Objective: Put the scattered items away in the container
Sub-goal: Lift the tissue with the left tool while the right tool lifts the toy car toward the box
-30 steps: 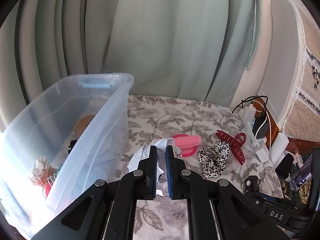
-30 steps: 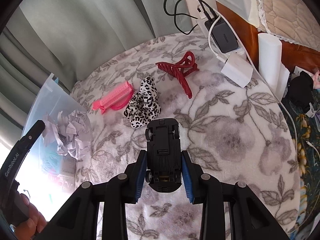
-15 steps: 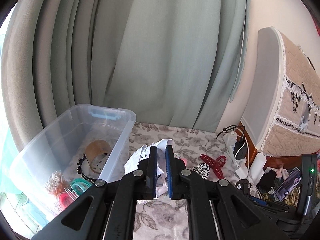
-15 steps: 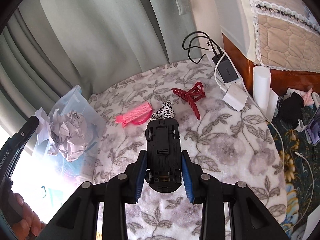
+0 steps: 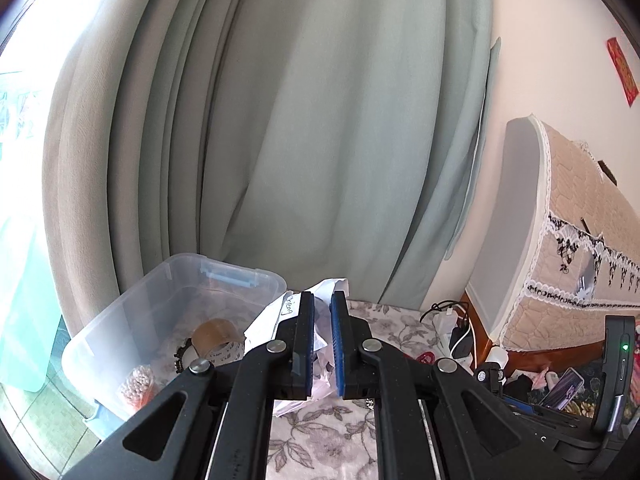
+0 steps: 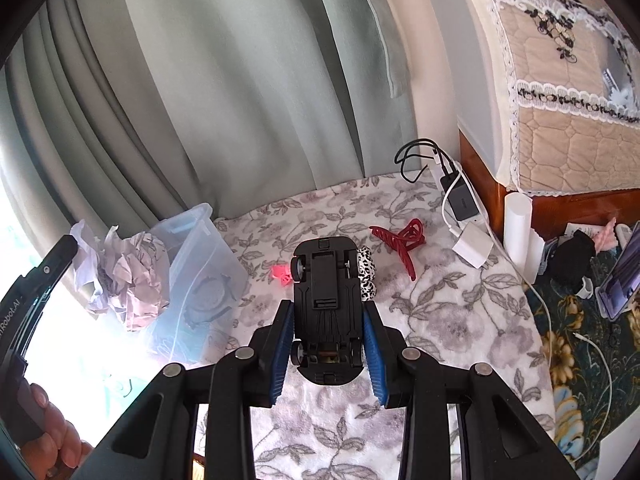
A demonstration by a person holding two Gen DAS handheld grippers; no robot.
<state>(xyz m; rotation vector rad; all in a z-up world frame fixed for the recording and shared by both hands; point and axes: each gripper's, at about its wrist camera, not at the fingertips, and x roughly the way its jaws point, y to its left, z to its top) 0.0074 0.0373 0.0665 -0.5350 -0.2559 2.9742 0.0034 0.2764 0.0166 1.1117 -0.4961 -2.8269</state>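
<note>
Both grippers have risen above the floral cloth (image 6: 440, 312): the left gripper (image 5: 321, 344) carries its crumpled paper (image 6: 124, 276) up beside the clear bin (image 5: 160, 312), and the right gripper (image 6: 329, 344) lifts the black toy car (image 6: 326, 304) (underside up), hiding most of the spotted scrunchie (image 6: 367, 276).

The clear, glossy plastic storage box (image 5: 132, 320) holds a shiny roll of brown tape (image 5: 218, 338), and the crumpled white paper wad (image 6: 128, 272) looks matt and creased. The black toy car (image 6: 326, 308) shows a matt moulded plastic underside between blue ribbed pads (image 6: 374, 352), above a soft, fuzzy grey floral cloth (image 6: 440, 320). The red claw hair clip (image 6: 400, 240) is glossy plastic, and the pale green curtain (image 5: 320, 120) is smooth matt fabric.
</note>
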